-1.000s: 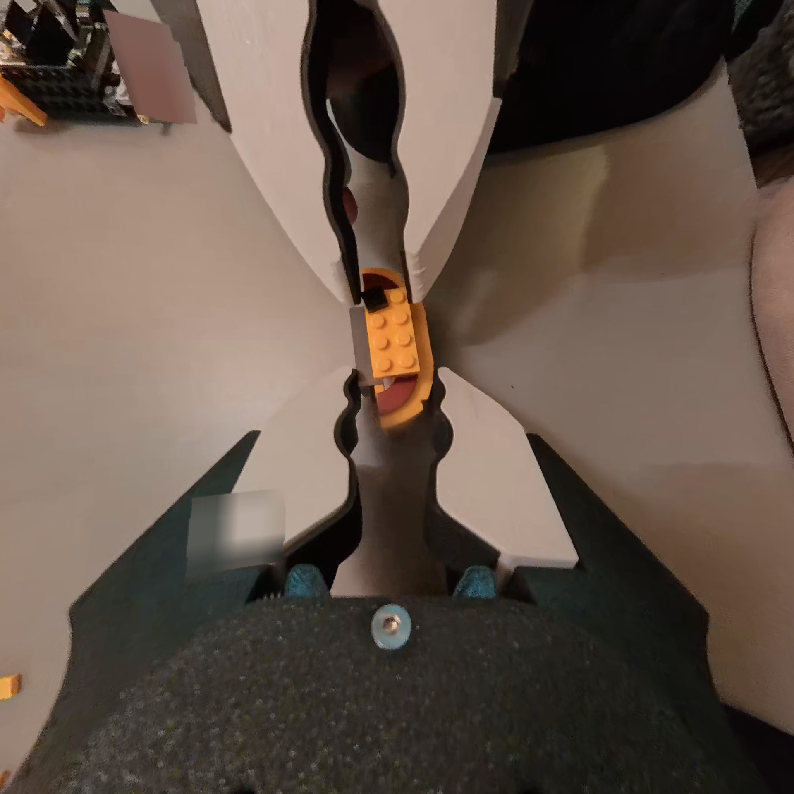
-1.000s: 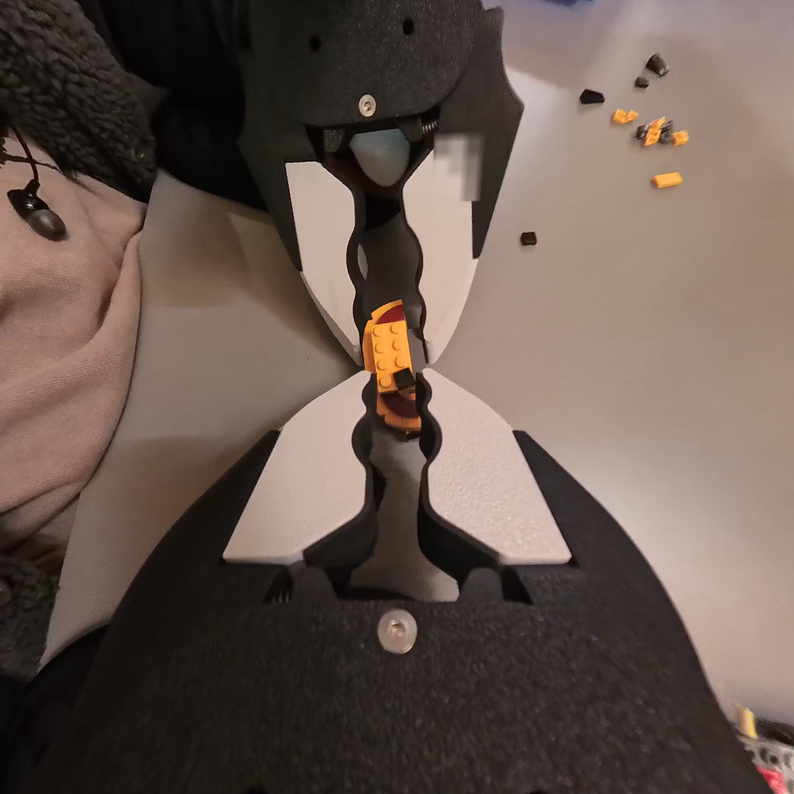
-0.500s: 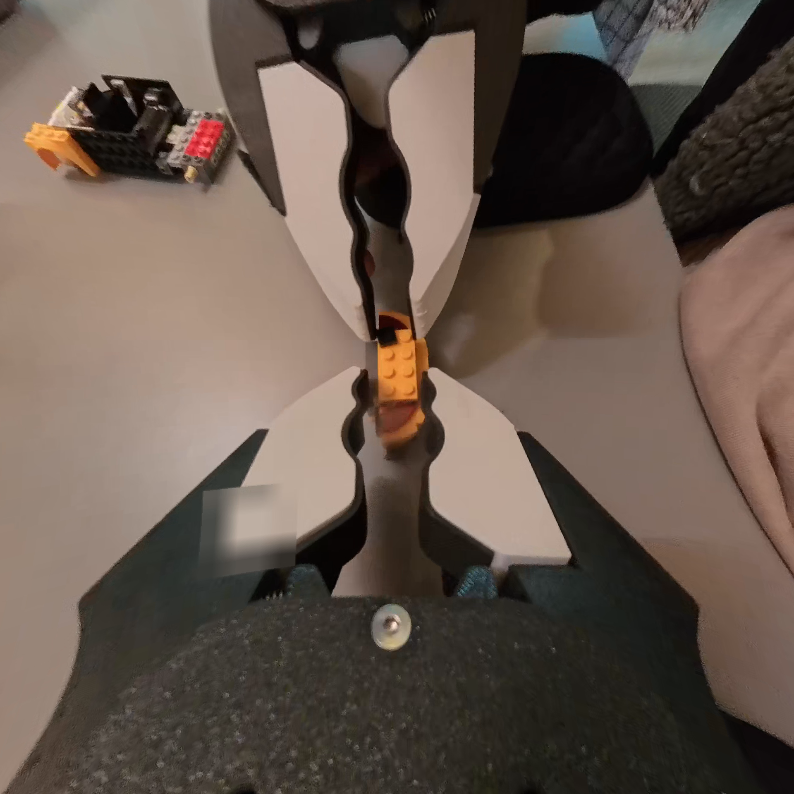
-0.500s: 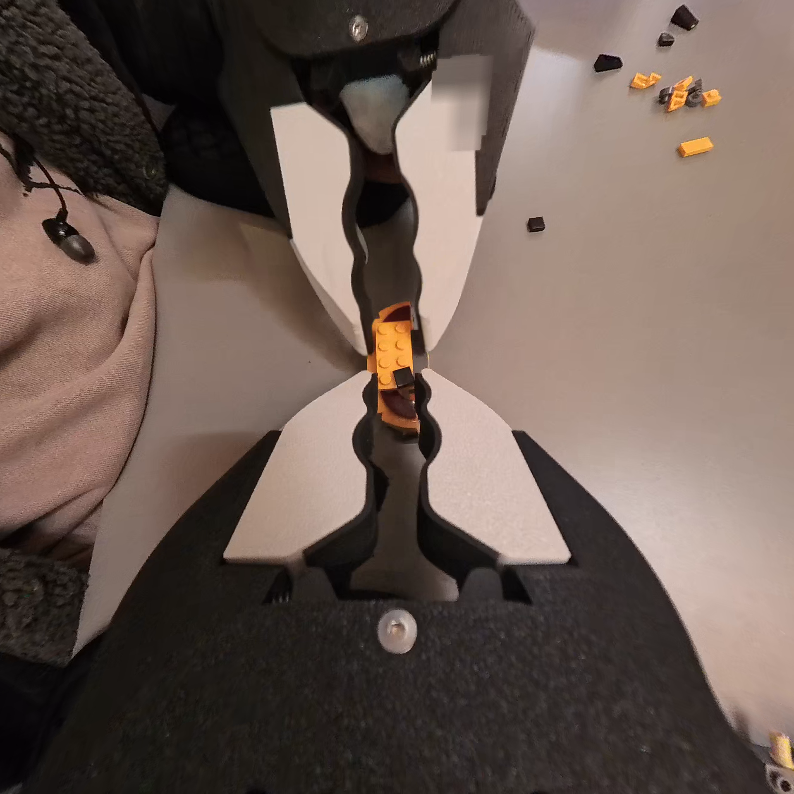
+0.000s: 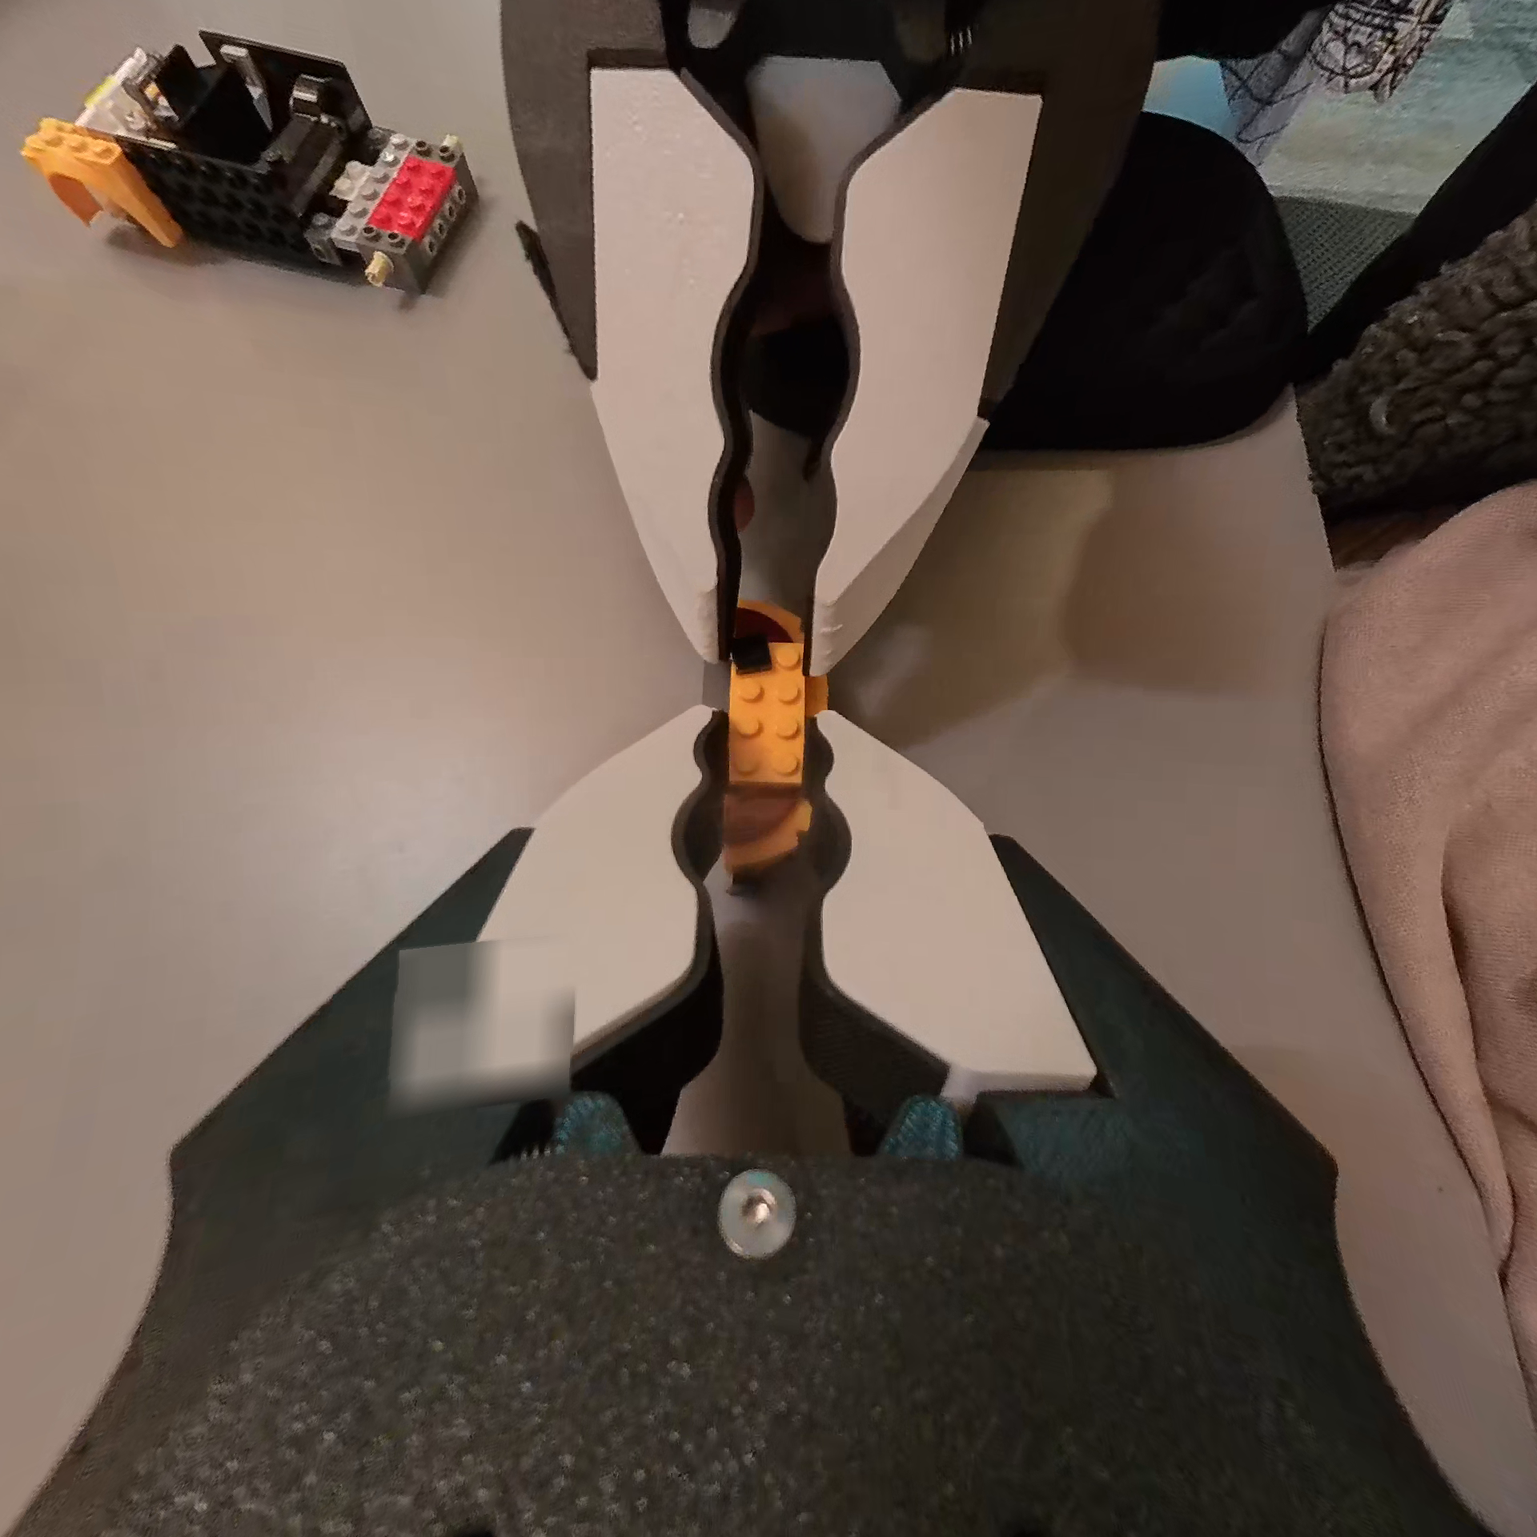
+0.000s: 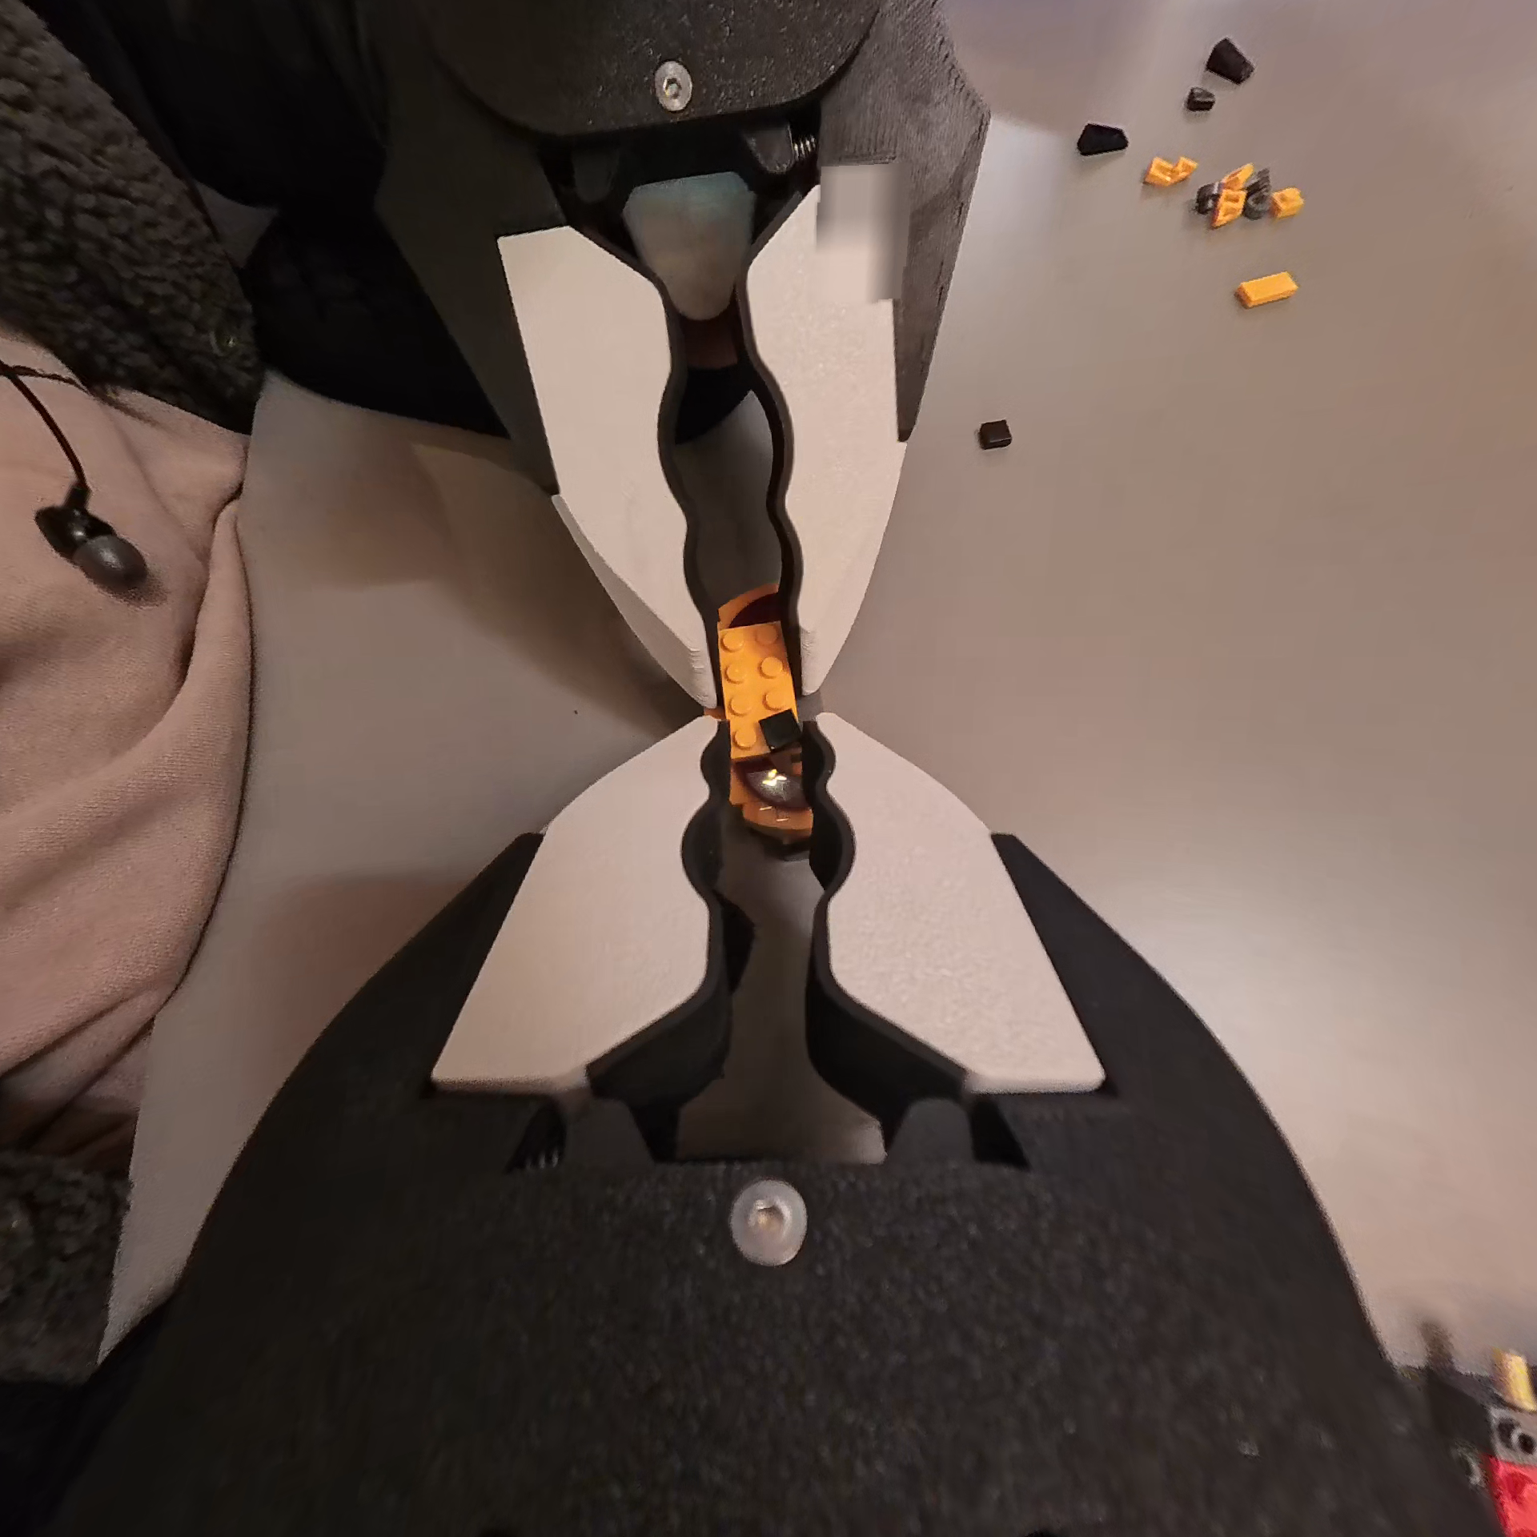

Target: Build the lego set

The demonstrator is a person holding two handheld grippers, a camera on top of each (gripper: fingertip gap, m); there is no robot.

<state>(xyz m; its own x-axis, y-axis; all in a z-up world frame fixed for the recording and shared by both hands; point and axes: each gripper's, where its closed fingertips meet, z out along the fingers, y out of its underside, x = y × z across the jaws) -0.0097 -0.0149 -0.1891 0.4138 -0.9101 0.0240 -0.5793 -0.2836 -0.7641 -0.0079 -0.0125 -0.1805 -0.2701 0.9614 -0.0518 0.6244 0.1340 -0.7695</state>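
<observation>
Left wrist view shows the left hand-held gripper (image 5: pixel 767 732) and the right hand-held gripper (image 5: pixel 769 644) tip to tip above the tabletop (image 5: pixel 291 582), each clenched on one end of the same orange brick piece (image 5: pixel 767 728), which carries a small black tile (image 5: pixel 751 654). To do this well, both grips likely need to stay square and steady. The half-built model (image 5: pixel 249 191) sits near the tabletop's far left corner; loose pieces (image 6: pixel 1239 200) lie well apart.

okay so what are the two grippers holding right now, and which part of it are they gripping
Both hold one orange lego piece between them. The left gripper pinches its near end, the right gripper the end carrying the small black tile.
</observation>
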